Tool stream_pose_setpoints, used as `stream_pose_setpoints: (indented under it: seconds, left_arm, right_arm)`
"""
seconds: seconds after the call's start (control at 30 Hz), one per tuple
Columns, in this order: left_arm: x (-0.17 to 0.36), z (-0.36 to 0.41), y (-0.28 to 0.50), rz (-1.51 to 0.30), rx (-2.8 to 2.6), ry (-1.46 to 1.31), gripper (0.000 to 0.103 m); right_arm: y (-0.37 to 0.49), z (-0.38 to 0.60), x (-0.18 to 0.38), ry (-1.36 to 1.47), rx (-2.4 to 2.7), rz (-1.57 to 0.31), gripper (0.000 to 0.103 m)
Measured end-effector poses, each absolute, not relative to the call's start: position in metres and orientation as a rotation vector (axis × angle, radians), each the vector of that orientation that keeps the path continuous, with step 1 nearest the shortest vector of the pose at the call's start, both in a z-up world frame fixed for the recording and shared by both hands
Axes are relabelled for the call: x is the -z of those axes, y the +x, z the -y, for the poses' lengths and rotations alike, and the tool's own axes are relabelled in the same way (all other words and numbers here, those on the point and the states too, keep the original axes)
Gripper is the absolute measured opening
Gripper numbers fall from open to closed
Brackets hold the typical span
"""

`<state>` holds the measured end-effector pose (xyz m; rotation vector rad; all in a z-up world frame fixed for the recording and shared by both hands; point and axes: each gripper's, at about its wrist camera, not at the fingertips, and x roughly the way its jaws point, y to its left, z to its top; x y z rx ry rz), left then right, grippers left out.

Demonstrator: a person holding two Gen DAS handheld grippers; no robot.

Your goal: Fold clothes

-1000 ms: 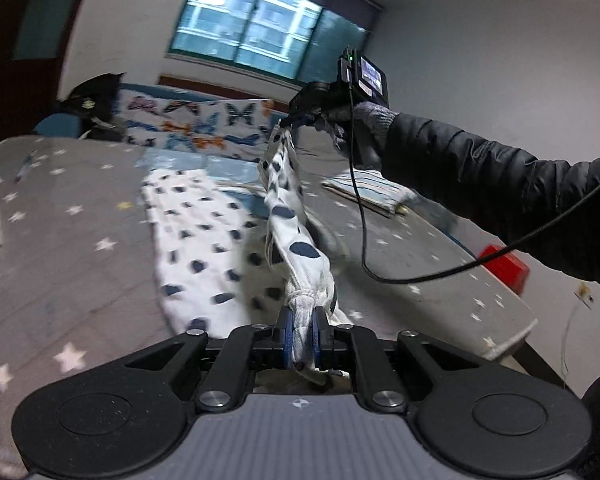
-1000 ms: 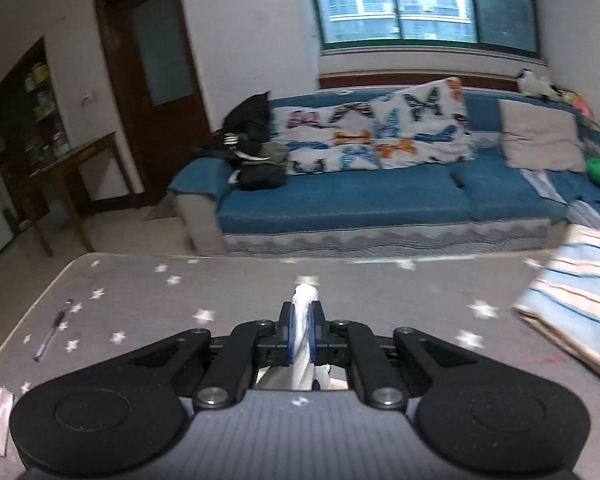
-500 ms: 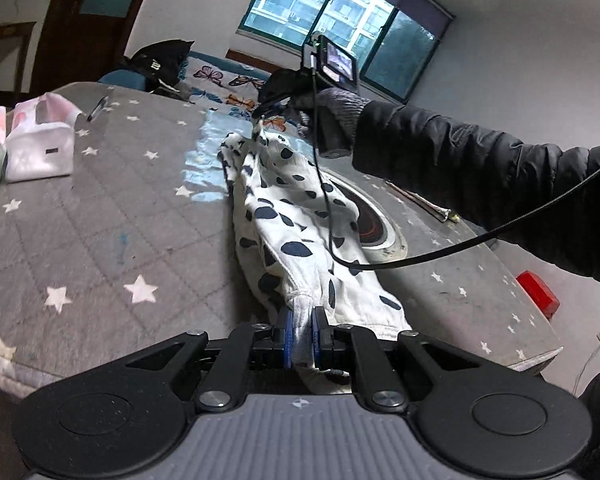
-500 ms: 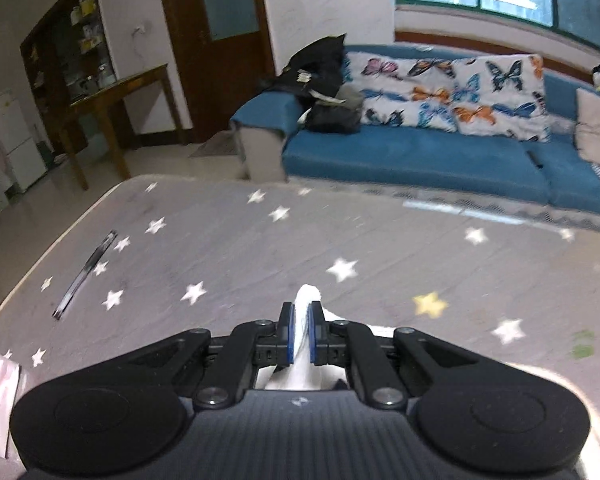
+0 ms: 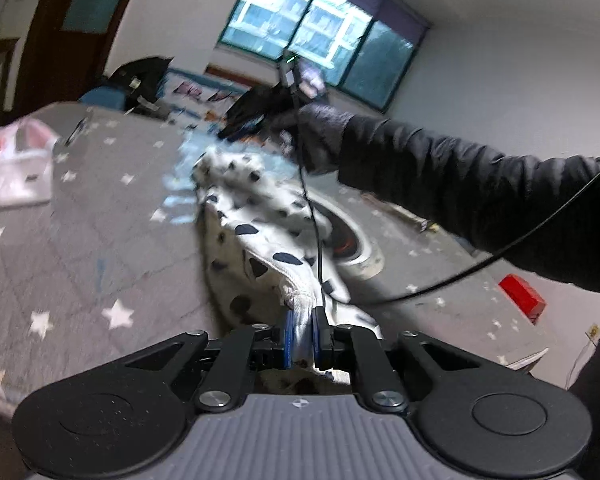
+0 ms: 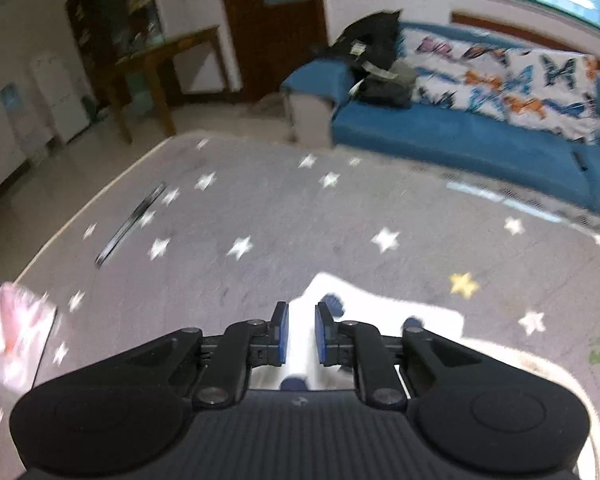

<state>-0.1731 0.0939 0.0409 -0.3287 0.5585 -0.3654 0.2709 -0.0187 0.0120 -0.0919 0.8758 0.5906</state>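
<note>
A white garment with dark spots [image 5: 256, 216] lies bunched along the grey star-patterned table [image 5: 80, 240]. My left gripper [image 5: 300, 334] is shut on its near end. In the left wrist view my right gripper [image 5: 240, 130] hovers just above the garment's far end. In the right wrist view my right gripper [image 6: 300, 332] has its jaws slightly apart around the white cloth [image 6: 360, 304], which rests on the table [image 6: 260, 216].
Pink and white packets [image 5: 16, 168] sit at the table's left. A pen [image 6: 130, 224] lies on the far left part. A red box [image 5: 522, 298] is off the right edge. A blue sofa [image 6: 460, 136] stands beyond the table.
My right gripper has lowered the garment's far end onto the table and its jaws have parted a little. The garment now lies lower and bunched. My left gripper still holds its end.
</note>
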Motion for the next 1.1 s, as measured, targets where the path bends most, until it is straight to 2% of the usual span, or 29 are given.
stream_pose_setpoints:
  seconds: [0.23,0.4,0.47,0.6,0.9,0.97,1.0,1.1]
  left_arm:
    - [-0.033,-0.095,-0.171,-0.611,0.336,-0.357,0.011]
    - [-0.037,-0.092,-0.175,-0.596,0.358,-0.357,0.011]
    - [-0.038,-0.09,-0.174,-0.596,0.371,-0.355,0.011]
    - [-0.031,-0.087,-0.173,-0.636,0.354,-0.343,0.011]
    - [-0.027,-0.086,-0.173,-0.662,0.334,-0.315,0.017]
    - [-0.028,-0.085,-0.173,-0.662,0.34,-0.306,0.029]
    - [-0.028,-0.085,-0.173,-0.662,0.339,-0.303,0.031]
    - [-0.028,-0.084,-0.172,-0.662,0.34,-0.309,0.032]
  right_arm:
    - [0.255,0.004,-0.003,-0.196,-0.644,-0.931,0.016]
    - [0.249,-0.002,0.003,-0.19,-0.634,-0.909,0.007]
    - [0.249,0.0,0.001,-0.135,-0.659,-0.902,0.006]
    - [0.248,0.002,0.003,-0.094,-0.696,-0.931,0.013]
    - [0.234,0.019,-0.04,-0.14,-0.724,-0.871,0.014]
    - [0.231,0.027,-0.053,-0.159,-0.719,-0.853,0.015]
    - [0.23,0.032,-0.059,-0.168,-0.715,-0.844,0.019]
    - [0.222,0.052,-0.076,-0.193,-0.703,-0.812,0.025]
